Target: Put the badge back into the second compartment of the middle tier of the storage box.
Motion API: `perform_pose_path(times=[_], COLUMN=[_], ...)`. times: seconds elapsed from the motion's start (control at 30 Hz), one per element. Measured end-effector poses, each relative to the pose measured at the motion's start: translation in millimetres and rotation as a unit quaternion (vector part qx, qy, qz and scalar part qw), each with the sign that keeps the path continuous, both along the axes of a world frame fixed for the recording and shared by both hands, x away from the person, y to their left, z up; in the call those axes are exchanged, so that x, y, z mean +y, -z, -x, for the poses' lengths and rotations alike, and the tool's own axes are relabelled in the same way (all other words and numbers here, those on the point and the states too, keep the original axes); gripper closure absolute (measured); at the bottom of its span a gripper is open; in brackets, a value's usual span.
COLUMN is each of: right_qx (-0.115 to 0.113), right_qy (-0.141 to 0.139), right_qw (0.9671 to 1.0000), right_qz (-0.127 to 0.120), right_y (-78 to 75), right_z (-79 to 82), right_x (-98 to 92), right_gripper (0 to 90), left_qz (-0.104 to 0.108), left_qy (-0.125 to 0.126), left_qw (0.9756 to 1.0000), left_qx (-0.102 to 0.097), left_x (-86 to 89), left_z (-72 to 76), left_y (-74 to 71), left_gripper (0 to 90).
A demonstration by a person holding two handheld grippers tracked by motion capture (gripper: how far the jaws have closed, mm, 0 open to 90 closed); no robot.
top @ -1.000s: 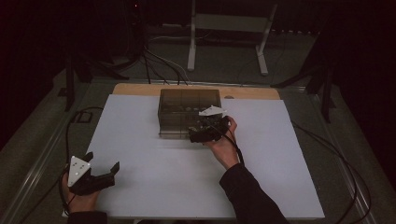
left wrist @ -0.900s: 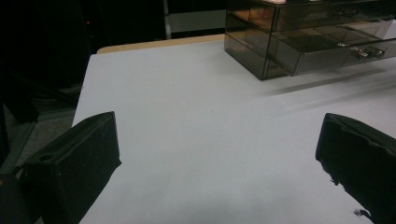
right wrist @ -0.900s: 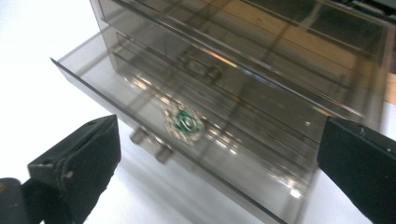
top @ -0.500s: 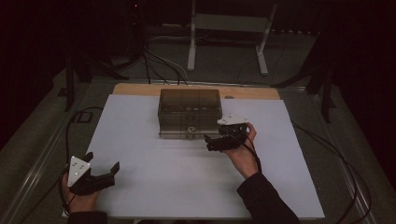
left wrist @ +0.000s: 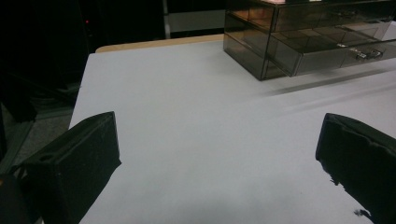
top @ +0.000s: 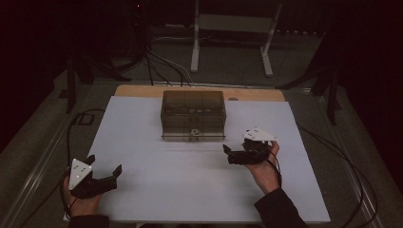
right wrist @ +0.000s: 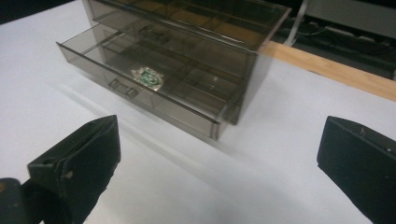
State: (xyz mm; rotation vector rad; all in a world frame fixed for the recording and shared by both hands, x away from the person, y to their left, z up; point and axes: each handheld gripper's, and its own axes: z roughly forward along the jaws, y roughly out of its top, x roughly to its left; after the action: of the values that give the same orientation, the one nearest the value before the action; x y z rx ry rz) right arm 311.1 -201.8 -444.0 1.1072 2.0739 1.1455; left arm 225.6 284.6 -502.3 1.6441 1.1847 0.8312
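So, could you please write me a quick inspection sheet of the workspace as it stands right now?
Surface: white table top, bare around the box; wooden strip along its far edge.
Job's things: smoky transparent drawer box at the far centre; bottom drawer pulled partly out, a small green and white item lying inside it.
Clutter: nothing seen.
Grippers: left gripper low at the near left corner, jaws wide apart, empty; right gripper near the box's right front, jaws wide apart, empty, touching nothing.
Cables: one cable curves off the table's left side; another runs on the floor to the right.
Surroundings: dark room, a white stand behind the table.
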Motion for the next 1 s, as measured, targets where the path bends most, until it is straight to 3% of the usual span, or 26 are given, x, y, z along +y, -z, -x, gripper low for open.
perform_pose_path(times=[0.13, 0.37, 0.5, 0.6, 0.73, 0.8, 1.0], right_qx=[-0.012, -0.032, -0.036, -0.045, -0.046, -0.049, -0.047], right_qy=[0.010, 0.031, 0.034, 0.045, 0.048, 0.059, 0.070], right_qw=[0.9997, 0.9986, 0.9983, 0.9972, 0.9970, 0.9957, 0.9940], right_qz=[-0.020, -0.028, -0.031, -0.039, -0.039, -0.051, -0.070], right_y=[1.5, 5.1, 7.3, 17.0, 21.9, 35.8, 45.4], right_z=[8.6, 23.5, 27.0, 40.6, 46.8, 61.9, 74.4], right_x=[-17.6, -46.6, -51.5, -65.3, -69.8, -82.4, -96.0], right_gripper=[0.0, 0.0, 0.0, 0.1, 0.1, 0.1, 0.1], left_qz=[0.000, 0.002, 0.004, 0.009, 0.014, 0.017, 0.016], left_qy=[-0.002, -0.001, 0.001, 0.004, 0.005, 0.008, 0.010], left_qw=[1.0000, 1.0000, 1.0000, 0.9999, 0.9999, 0.9998, 0.9998], left_qx=[0.000, -0.001, -0.001, -0.003, -0.004, -0.005, -0.007], left_x=[0.1, 1.0, 0.6, 0.7, 0.4, -0.3, -2.8], left_z=[0.0, -0.5, -0.7, -0.6, -0.3, -0.5, -0.4], left_y=[0.0, 0.0, -0.4, -1.0, -1.5, -1.9, -2.9], left_gripper=[0.4, 0.4, 0.4, 0.4, 0.4, 0.4, 0.4])
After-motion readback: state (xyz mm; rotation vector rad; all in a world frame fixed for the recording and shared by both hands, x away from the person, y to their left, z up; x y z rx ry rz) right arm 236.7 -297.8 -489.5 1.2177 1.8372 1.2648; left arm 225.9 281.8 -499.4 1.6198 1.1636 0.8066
